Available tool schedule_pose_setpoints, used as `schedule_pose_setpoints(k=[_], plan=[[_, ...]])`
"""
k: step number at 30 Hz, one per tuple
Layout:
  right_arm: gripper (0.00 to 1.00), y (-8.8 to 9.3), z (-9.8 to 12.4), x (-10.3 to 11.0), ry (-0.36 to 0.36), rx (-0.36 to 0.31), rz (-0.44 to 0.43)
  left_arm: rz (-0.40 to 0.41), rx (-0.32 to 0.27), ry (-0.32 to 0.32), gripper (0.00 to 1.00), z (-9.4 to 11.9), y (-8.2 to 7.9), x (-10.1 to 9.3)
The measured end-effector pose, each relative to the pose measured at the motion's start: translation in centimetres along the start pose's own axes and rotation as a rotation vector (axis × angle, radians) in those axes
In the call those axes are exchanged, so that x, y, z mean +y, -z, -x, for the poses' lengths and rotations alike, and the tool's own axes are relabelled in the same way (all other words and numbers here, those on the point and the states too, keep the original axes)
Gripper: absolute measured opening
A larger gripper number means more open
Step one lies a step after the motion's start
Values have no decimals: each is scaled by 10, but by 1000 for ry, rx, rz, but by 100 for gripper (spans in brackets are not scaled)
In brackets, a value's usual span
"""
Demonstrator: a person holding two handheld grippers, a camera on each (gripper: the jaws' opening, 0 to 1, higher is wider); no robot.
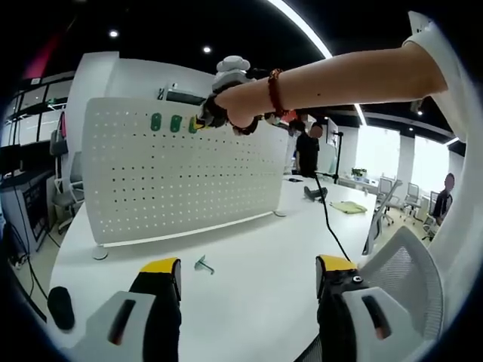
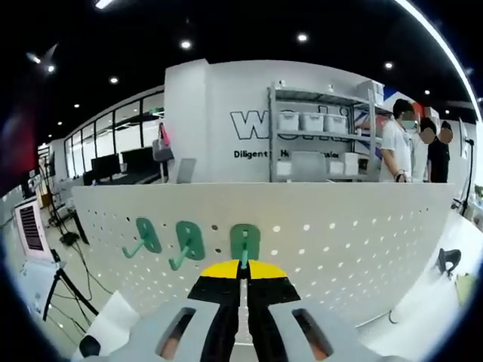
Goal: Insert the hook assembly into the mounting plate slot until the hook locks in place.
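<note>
White perforated mounting plate (image 1: 181, 173), upright on foot pads on the white worktop (image 1: 249, 279); in my right gripper view the same plate (image 2: 339, 234) spans the frame below a far wall with shelving. Green hooks, three on the plate's upper row, seen from my right gripper: first hook (image 2: 145, 237) and second hook (image 2: 186, 243) hang with their prongs slanting down to the left; third hook (image 2: 244, 245) sits straight ahead, its plate flat against the perforations. My right gripper (image 2: 243, 273): yellow-tipped jaws drawn nearly together on the stem of the third hook, the tips just below its green plate. In my left gripper view, my right arm reaches across the top of the frame, a beaded bracelet (image 1: 275, 92) at the wrist, with that gripper (image 1: 219, 115) at the plate's upper edge beside two of the green hooks. My left gripper (image 1: 247, 275): jaws spread wide with nothing between them, held low over the worktop and well apart from the plate. One spare green hook (image 1: 203, 264) lies loose on the worktop in front of the plate, between my left jaws' tips and the plate's base. People stand in the background.
</note>
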State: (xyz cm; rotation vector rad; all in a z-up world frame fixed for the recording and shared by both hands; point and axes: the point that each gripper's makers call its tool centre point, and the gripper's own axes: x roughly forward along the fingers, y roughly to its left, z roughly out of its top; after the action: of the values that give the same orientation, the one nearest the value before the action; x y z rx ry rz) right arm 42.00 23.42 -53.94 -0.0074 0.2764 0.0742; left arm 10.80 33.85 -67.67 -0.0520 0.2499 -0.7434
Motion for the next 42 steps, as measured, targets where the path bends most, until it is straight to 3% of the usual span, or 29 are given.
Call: schedule_pose_setpoints(k=[6, 9, 26, 35, 39, 42], plan=[[1, 1, 2, 1, -14, 3, 58, 0, 1, -1, 74, 0, 0, 0], [2, 2, 1, 0, -30, 7, 38, -3, 1, 0, 74, 0, -1, -1], [24, 10, 9, 11, -130, -31, 84, -29, 29, 23, 74, -4, -2, -8], [28, 10, 24, 14, -187, -62, 69, -48, 49, 42, 74, -8, -3, -14], [30, 10, 32, 17, -213, -94, 130, -46, 60, 51, 74, -11, -2, -19], [34, 12, 37, 19, -253, -100, 86, -48, 66, 55, 74, -13, -2, -21]])
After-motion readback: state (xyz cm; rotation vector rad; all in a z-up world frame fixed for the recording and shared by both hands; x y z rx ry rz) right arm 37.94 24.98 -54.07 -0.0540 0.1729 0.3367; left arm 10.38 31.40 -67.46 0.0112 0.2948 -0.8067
